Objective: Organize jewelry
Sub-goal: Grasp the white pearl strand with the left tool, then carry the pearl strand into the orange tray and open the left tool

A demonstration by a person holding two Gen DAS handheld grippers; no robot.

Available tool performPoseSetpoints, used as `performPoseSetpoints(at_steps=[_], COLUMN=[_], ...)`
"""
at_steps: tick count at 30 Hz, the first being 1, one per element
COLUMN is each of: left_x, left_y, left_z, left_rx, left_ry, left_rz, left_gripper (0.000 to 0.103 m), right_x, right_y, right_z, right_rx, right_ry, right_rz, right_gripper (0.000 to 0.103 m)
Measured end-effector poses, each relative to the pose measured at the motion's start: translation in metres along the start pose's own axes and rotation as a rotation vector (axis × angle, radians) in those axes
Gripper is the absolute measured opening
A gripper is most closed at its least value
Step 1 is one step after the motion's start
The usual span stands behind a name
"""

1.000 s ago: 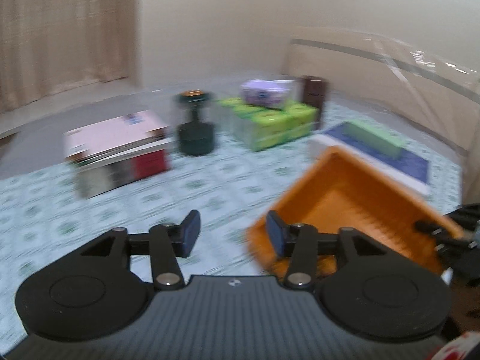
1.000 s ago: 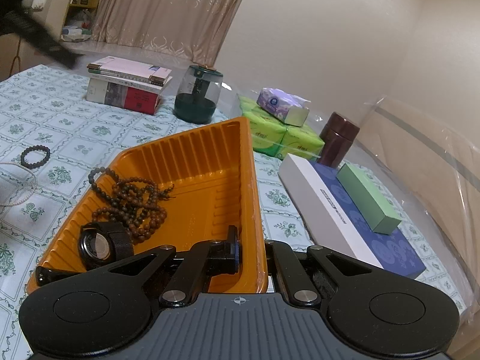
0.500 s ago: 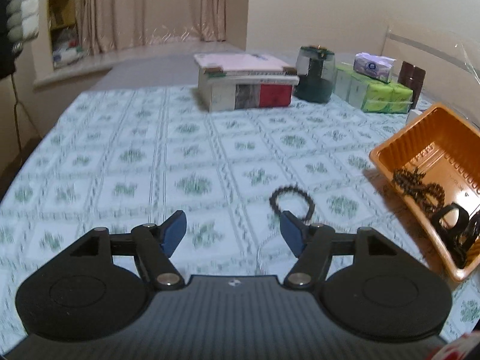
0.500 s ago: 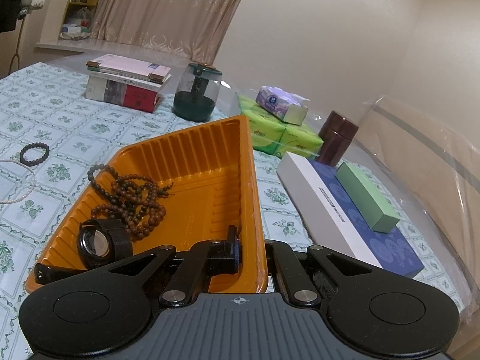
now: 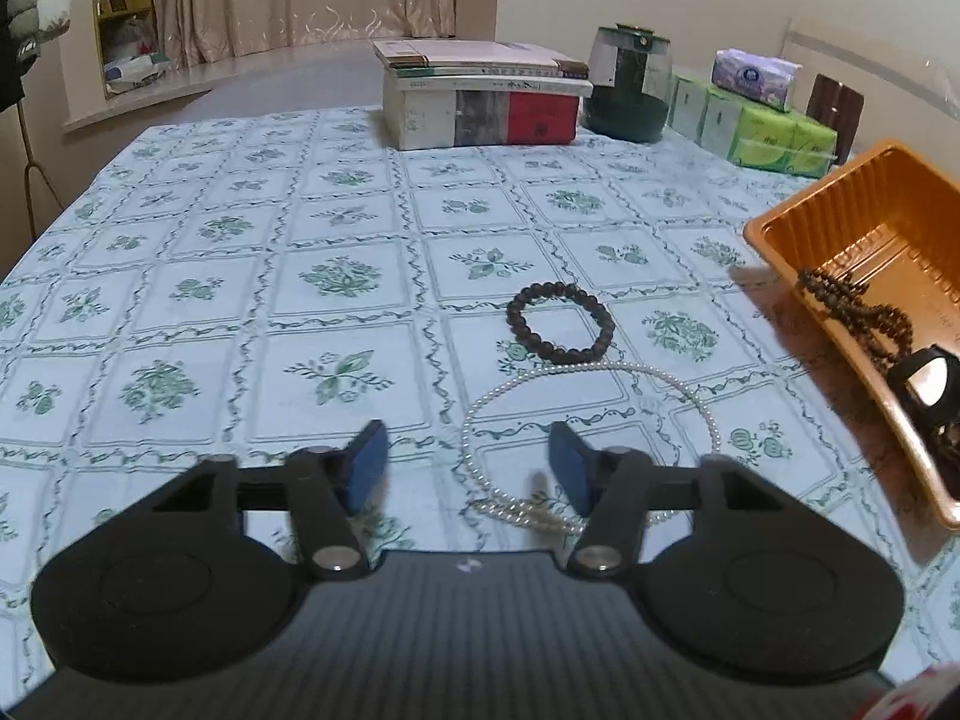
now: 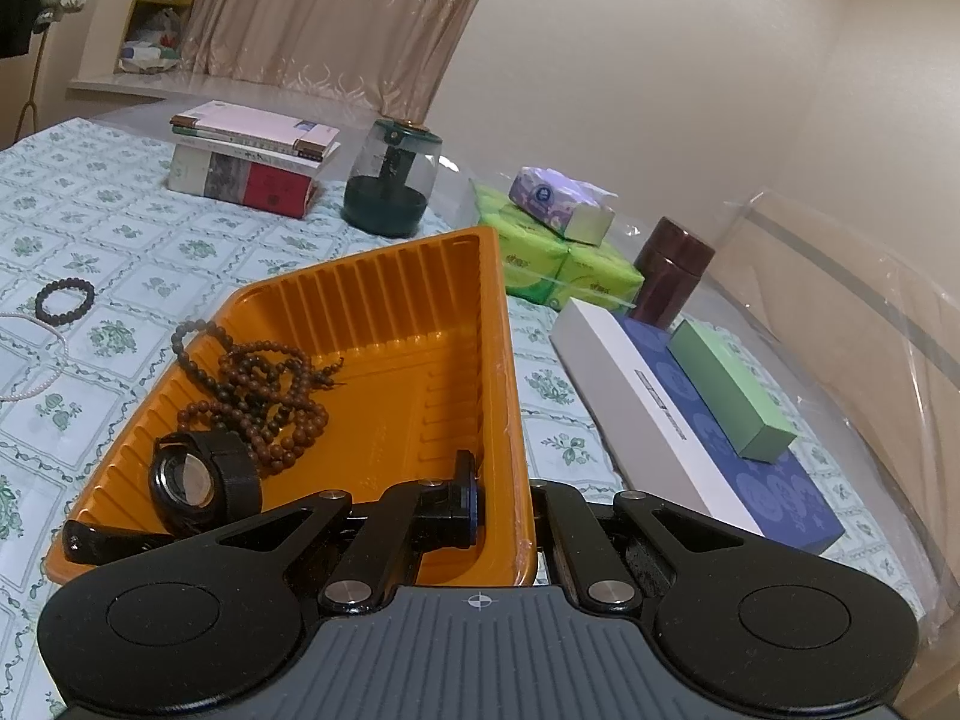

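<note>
1. Change: I had swung the left tool (image 5: 467, 463) from above the orange tray (image 5: 774, 240) down to the worktop (image 5: 180, 240); its jaws were closing, nothing pressed between them.
2. Meaning: pearl necklace (image 5: 600, 367) lay under the fingertips, dark bead bracelet (image 5: 559, 321) just beyond it; both untrayed.
3. Tray held the brown bead strand (image 6: 264, 384) and a watch (image 6: 204, 480).
4. Pose: left tool tilted downward; right tool (image 6: 504, 498) clenched on the tray's rim.
</note>
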State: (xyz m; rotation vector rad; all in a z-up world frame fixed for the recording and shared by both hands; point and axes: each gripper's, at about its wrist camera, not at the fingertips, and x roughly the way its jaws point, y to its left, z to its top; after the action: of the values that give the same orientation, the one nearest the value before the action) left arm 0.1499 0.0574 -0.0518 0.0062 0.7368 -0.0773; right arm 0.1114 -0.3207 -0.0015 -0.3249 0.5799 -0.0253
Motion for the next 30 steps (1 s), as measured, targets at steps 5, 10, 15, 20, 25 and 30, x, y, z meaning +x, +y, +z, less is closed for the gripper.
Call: performPoseSetpoints(at_steps=[5,10,15,20,25,30], left_x=[0.017,0.020,0.021,0.015,-0.007,-0.034], left_y=[-0.003,-0.005,-0.007,-0.003,0.007,0.012], left_z=[-0.001,-0.004,-0.001,0.004,0.018,0.043], left_rx=[0.008,0.052,0.083,0.061,0.044,0.049], left_ry=[0.028,0.039,0.062,0.078,0.033,-0.035], left_rz=[0.011,0.016,0.000,-0.013,-0.014,-0.033], left_gripper=[0.024,0.024,0.009,0.001,0.001,0.001], right_x=[0.002,0.003,0.004,0.004,0.003,0.002], right_y=[-0.001,-0.001,-0.001,-0.001,-0.001,0.000], right_z=[0.000,0.000,0.000,0.000,0.001,0.001], right_rx=[-0.001,-0.003,-0.003,-0.003,-0.005,-0.005], right_ry=[0.006,0.007,0.008,0.006,-0.001,-0.004], right_rz=[0.000,-0.005,-0.006,-0.005,0.000,0.002], right_gripper=[0.003,0.004,0.004,0.004,0.004,0.003])
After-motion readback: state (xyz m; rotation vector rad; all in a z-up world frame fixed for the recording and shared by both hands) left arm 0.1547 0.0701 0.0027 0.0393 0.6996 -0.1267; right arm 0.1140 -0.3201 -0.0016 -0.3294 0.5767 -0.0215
